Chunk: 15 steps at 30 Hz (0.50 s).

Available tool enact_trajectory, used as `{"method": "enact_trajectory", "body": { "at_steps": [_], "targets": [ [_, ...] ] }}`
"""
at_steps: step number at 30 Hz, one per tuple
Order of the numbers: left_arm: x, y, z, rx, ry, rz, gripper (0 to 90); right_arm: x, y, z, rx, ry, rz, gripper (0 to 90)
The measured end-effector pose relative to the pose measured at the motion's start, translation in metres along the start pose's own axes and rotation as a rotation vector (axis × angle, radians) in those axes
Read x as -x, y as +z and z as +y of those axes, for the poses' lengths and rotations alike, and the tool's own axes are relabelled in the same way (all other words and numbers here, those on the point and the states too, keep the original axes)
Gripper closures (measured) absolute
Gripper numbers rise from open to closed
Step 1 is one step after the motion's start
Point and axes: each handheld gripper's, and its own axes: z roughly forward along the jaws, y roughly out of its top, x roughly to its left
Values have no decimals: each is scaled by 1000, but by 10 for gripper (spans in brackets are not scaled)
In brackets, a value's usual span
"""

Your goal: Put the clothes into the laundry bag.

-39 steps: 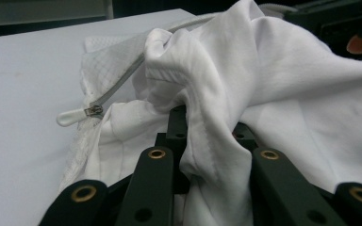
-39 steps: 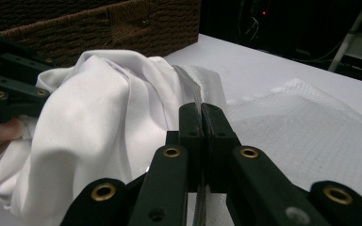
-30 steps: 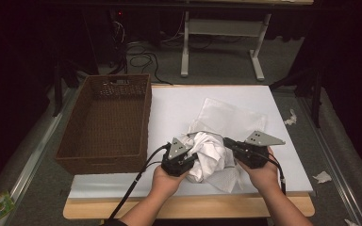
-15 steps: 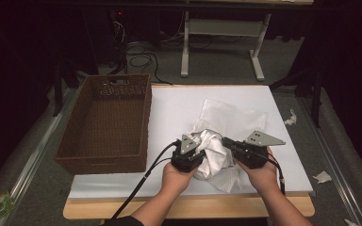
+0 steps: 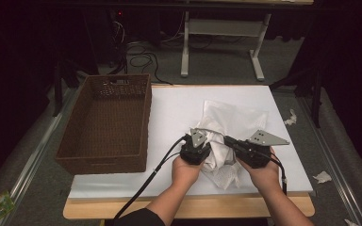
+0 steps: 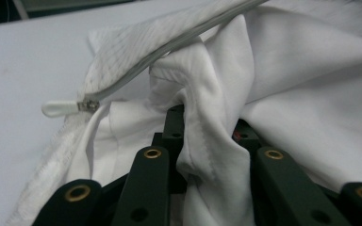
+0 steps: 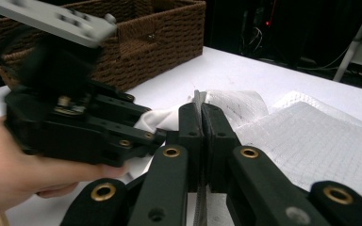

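Both grippers are on the white garment [image 5: 226, 136], bunched near the front edge of the white table [image 5: 179, 108], right of the wicker basket [image 5: 106, 122]. Left gripper [image 5: 206, 147] has a fold of fabric between its jaws – clenched on it, zipper pull [image 6: 59, 108] just left of them. Right gripper [image 5: 230, 142] jaws are pressed together on a thin edge of the mesh bag [image 7: 311, 141] – the two grippers almost touching.

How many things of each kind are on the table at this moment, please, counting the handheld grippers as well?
Wicker basket: 1
White garment: 1
Grippers: 2, the left gripper and the right gripper, both at the garment
Total: 4
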Motion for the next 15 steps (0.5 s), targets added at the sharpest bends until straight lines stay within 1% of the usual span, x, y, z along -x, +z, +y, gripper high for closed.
{"method": "enact_trajectory", "body": {
  "at_steps": [3,4,5,6,7,8,9,10,11,12,13,14,15],
  "targets": [
    [1,3,-2,3,2,6,719,0,0,-1,-7,7,-3,884],
    [3,5,-1,11,-8,12,715,0,0,-1,-8,6,-3,884],
    [3,5,-1,11,-8,12,716,0,1,-1,-10,5,-1,884],
    [3,4,3,18,-31,19,722,0,2,-1,-11,7,1,884],
    [3,4,3,18,-31,19,735,0,2,-1,-11,7,1,884],
    [6,0,8,56,-38,11,748,-1,3,-1,-6,2,-1,884],
    [6,0,8,56,-38,11,753,-1,3,-1,-6,2,-1,884],
    [11,-3,10,94,-13,12,753,-1,2,-1,-4,1,-3,885],
    [15,-5,11,109,11,14,757,-1,1,-1,2,-1,-5,885],
    [17,-1,10,96,21,13,757,0,-1,-1,7,14,-7,885],
    [17,-1,10,96,21,13,756,1,0,-1,4,16,-9,886],
    [14,8,6,64,11,18,755,2,0,-1,3,19,-8,885],
    [14,8,6,64,11,18,754,2,1,-2,0,20,-11,885]
  ]
}}
